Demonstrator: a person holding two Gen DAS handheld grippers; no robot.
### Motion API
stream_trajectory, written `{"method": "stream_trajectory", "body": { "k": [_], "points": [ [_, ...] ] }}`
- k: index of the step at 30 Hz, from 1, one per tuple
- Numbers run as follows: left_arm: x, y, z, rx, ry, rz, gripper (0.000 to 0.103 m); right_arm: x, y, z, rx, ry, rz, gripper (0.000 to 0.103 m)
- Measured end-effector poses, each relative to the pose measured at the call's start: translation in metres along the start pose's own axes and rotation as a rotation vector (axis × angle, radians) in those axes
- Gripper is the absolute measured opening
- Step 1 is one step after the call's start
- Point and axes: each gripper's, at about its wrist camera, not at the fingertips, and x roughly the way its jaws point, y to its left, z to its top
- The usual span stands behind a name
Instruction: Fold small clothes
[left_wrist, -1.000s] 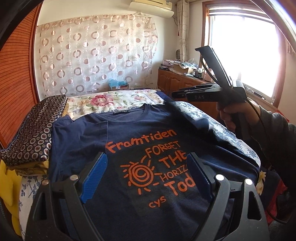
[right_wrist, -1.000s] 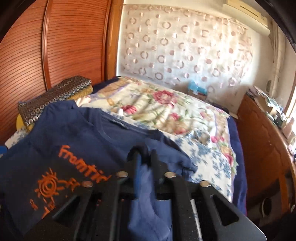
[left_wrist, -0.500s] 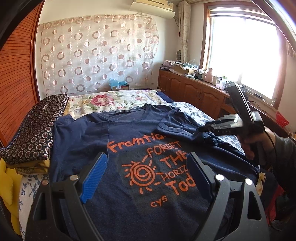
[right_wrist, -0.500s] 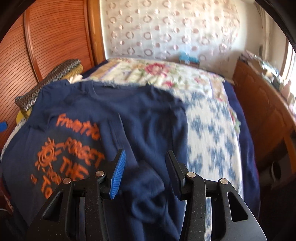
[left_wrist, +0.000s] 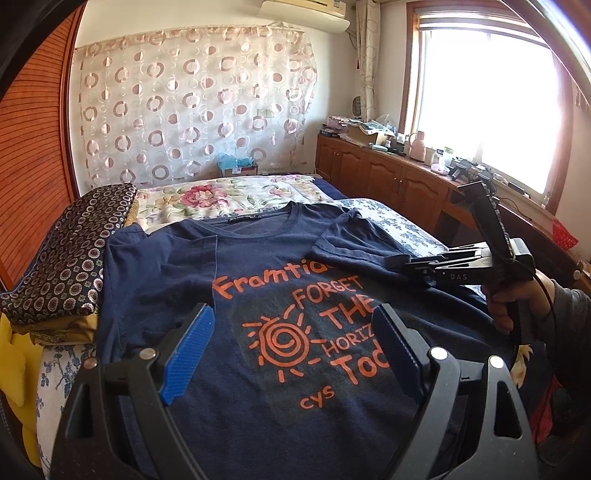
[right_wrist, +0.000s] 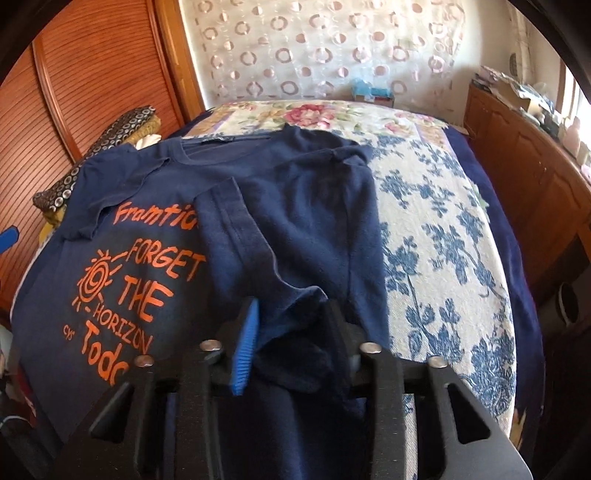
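my left gripper (left_wrist: 291, 350) gapes wide above the t-shirt (left_wrist: 258, 280), hem cut off, collar pointing far; right gripper (right_wrist: 291, 332) part-open around bunched cloth, contact unclear

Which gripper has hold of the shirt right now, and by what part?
The right gripper has a bunched fold of the navy T-shirt between its fingers, near the folded-over right side; whether it is clamped cannot be told. The left gripper is open, holding nothing.
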Motion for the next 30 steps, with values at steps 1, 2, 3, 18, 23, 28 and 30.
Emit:
{"method": "stream_trajectory", "body": {
  "k": [1,2,3,18,23,28,30],
  "points": [
    [0.0,0.001,-0.001,-0.003,0.0,0.001,0.088,-0.001,0.002,0.0,-0.007,-0.005,-0.004,0.016],
    [0.0,0.002,-0.001,-0.008,0.001,0.002,0.088,-0.004,0.004,0.0,-0.011,-0.012,-0.001,0.01],
    [0.0,0.003,-0.002,-0.01,0.001,0.003,0.088,-0.006,0.006,0.0,-0.016,-0.019,0.012,0.009],
    [0.0,0.006,-0.006,-0.017,0.001,0.001,0.088,-0.017,0.017,0.004,-0.069,-0.07,-0.038,0.026],
    [0.001,0.004,-0.007,-0.016,0.005,0.0,0.088,0.001,-0.015,0.012,0.028,-0.01,-0.043,0.036],
    [0.001,0.003,-0.007,-0.019,0.008,0.002,0.088,0.012,-0.015,0.007,0.026,0.025,-0.017,0.037],
    [0.001,0.003,-0.008,-0.022,0.009,0.001,0.088,0.014,-0.011,0.007,0.016,0.036,0.004,0.028]
  ]
}}
